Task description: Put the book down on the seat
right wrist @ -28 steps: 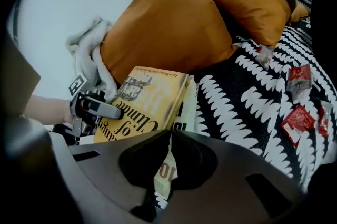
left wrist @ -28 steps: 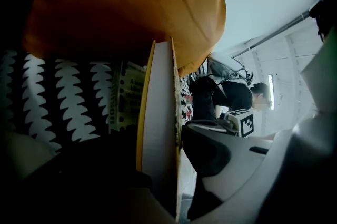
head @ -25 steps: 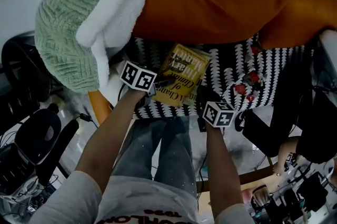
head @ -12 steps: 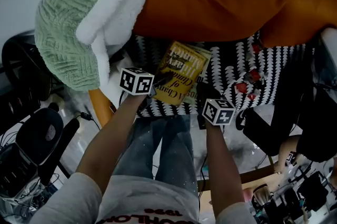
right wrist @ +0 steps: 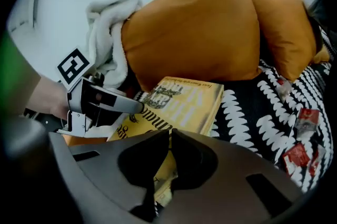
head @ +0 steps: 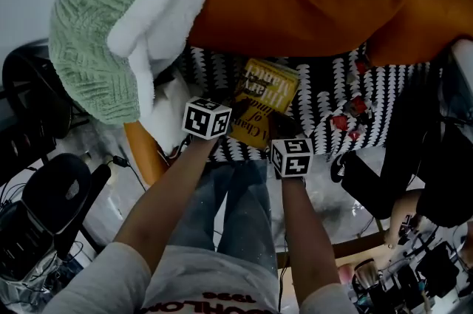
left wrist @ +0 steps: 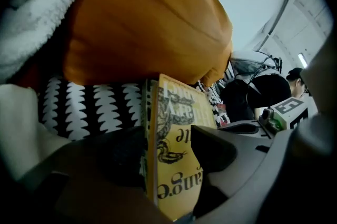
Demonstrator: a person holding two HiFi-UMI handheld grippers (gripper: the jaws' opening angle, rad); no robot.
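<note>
A yellow book [head: 267, 94] lies on the black-and-white patterned seat [head: 325, 94], just in front of the orange cushions. In the left gripper view its cover and page edge [left wrist: 181, 112] stand between the jaws of my left gripper [left wrist: 167, 136]. Those jaws are opening, and a little space shows beside the pads. The right gripper view shows one finger [right wrist: 113, 101] of that gripper resting over the book's [right wrist: 184, 104] left side. My right gripper [right wrist: 169, 136] is shut, its tips over the book's near corner. From the head view, the left gripper [head: 230, 126] and right gripper [head: 284, 134] flank the book's near end.
Two orange cushions [head: 310, 2] lean behind the book. A green-and-white fleecy blanket [head: 111, 32] is heaped at the left. Red packets [head: 347, 113] lie on the seat to the right. A black office chair [head: 52, 194] stands lower left, dark bags [head: 436, 150] at the right.
The book has slid a little farther toward the cushions. The left gripper has drawn back along it toward the near end, and the right gripper has shifted left, closer to the book.
</note>
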